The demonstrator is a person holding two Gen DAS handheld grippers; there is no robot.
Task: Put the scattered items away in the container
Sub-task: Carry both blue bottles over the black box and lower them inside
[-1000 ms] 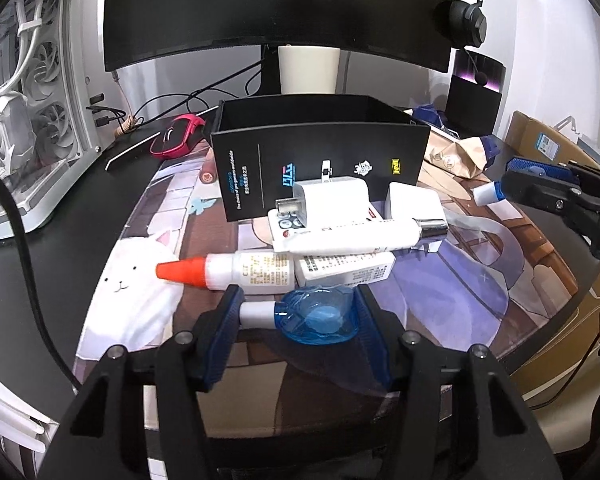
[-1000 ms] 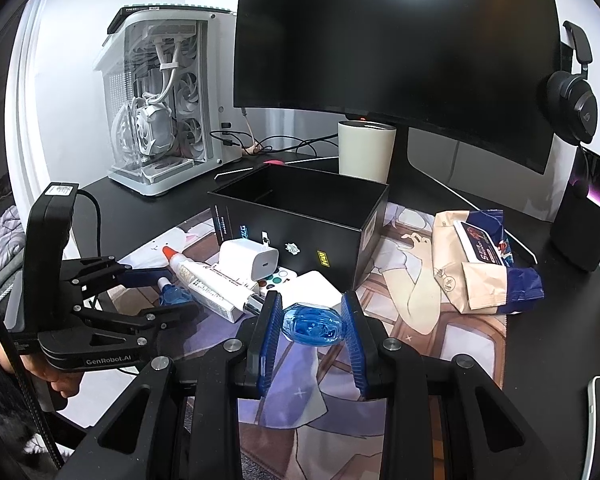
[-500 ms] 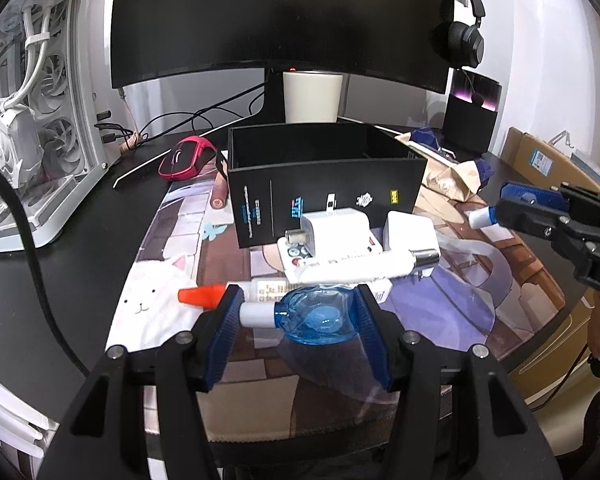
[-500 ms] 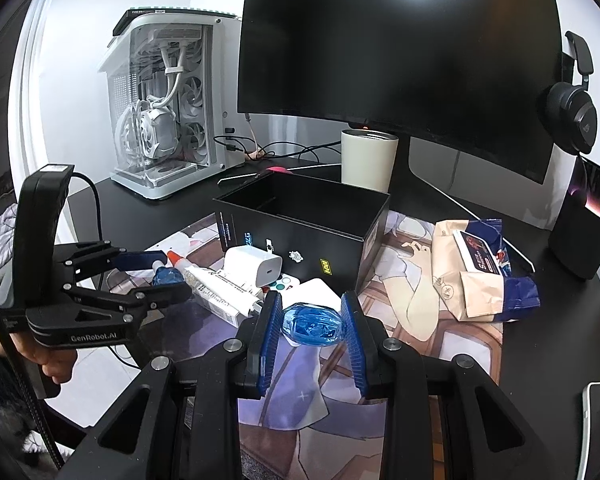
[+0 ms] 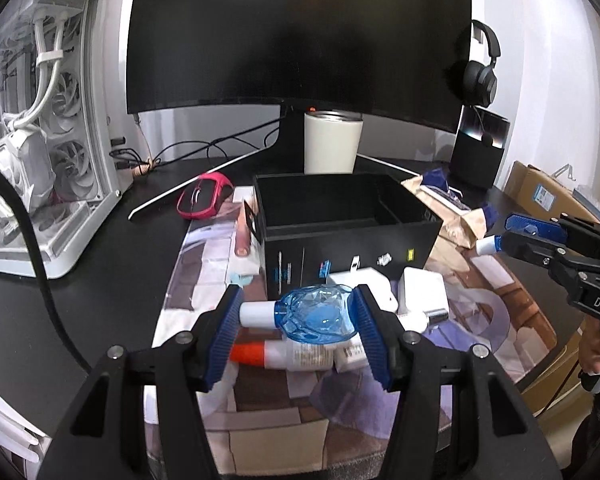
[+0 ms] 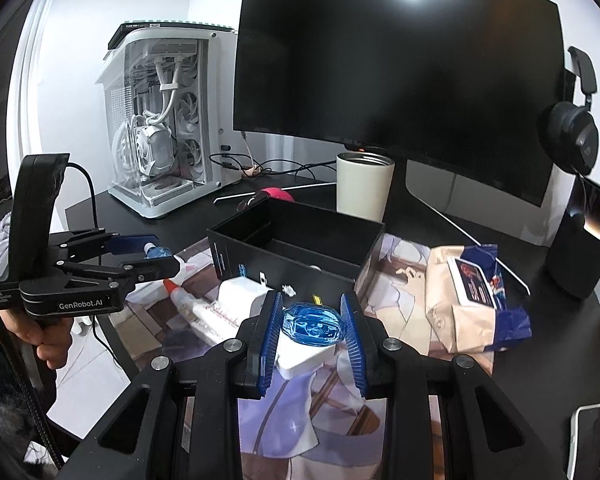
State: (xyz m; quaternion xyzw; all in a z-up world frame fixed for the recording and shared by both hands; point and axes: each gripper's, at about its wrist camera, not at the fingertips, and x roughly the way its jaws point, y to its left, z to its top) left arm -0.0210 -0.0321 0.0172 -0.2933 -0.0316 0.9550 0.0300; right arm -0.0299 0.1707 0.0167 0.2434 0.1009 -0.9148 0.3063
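Observation:
My left gripper is shut on a small blue bottle with a white cap, held above the desk mat in front of the open black box. My right gripper is shut on a second blue bottle, also raised near the box. Scattered items lie in front of the box: a glue tube with an orange tip, a white charger and a white tube. Each gripper also shows in the other's view, the right one and the left one.
A dark monitor, a white tumbler, a red mouse and a white PC case stand behind the box. A snack bag and a black speaker are at the right, headphones above.
Both grippers have risen with their blue bottles. The left one has come up and closer to the box, so its inside now shows.

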